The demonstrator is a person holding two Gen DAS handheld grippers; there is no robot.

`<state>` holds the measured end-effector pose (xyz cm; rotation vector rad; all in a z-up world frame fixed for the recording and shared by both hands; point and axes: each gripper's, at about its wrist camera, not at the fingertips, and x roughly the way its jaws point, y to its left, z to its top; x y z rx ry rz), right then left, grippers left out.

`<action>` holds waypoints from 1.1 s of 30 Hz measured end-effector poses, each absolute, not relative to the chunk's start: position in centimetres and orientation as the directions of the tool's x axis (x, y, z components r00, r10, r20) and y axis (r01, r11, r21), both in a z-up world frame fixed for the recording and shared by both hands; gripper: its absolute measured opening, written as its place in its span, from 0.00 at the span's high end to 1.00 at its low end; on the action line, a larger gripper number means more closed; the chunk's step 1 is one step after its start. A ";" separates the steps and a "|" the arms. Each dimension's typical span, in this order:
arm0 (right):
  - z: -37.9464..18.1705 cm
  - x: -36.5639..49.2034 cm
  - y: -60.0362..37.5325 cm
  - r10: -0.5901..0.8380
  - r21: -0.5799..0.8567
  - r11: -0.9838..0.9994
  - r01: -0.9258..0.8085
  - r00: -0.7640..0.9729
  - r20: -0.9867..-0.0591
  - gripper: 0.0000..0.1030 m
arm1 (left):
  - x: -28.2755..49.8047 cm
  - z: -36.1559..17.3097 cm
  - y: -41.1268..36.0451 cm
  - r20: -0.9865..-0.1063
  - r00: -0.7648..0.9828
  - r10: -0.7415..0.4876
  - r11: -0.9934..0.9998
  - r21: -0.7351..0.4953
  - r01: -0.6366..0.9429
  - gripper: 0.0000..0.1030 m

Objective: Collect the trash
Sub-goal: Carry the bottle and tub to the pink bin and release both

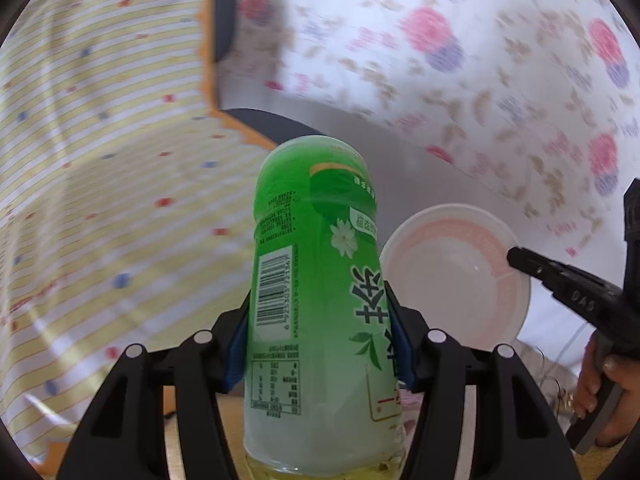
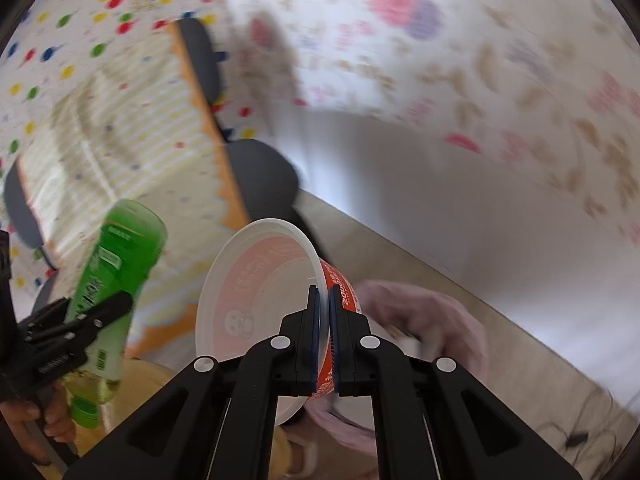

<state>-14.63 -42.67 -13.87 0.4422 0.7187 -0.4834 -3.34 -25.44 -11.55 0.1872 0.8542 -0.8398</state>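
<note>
My left gripper (image 1: 318, 344) is shut on a green tea bottle (image 1: 316, 280), its blue pads pressing both sides of the labelled body. The bottle's base points away from the camera; in the right wrist view the same bottle (image 2: 114, 280) hangs cap-down at the left. My right gripper (image 2: 324, 340) is shut on the wall of a white and red instant noodle cup (image 2: 248, 300), one finger inside the rim and one outside. The cup (image 1: 452, 276) also shows to the right of the bottle in the left wrist view, with the right gripper's fingers (image 1: 560, 276) on its rim.
A yellow striped cloth with an orange edge (image 1: 120, 160) covers a table at the left, with dark chairs (image 2: 264, 176) beside it. A floral fabric (image 1: 480, 60) fills the background. A person's hand (image 1: 600, 380) holds the right tool. Pink cloth (image 2: 420, 320) lies behind the cup.
</note>
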 end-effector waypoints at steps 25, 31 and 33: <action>-17.4 -19.3 -47.8 -0.282 0.287 0.715 0.637 0.639 -0.716 0.62 | -7.8 -17.6 -36.1 -0.832 0.156 -0.533 0.488 -0.152 0.860 0.46; -16.8 -20.6 -48.5 -0.313 0.271 0.707 0.653 0.633 -0.708 0.61 | -8.3 -16.6 -40.6 -0.815 0.128 -0.565 0.448 -0.173 0.877 0.35; -16.9 -20.9 -48.6 -0.308 0.274 0.704 0.655 0.630 -0.713 0.61 | -8.3 -16.3 -41.2 -0.813 0.122 -0.569 0.446 -0.180 0.877 0.25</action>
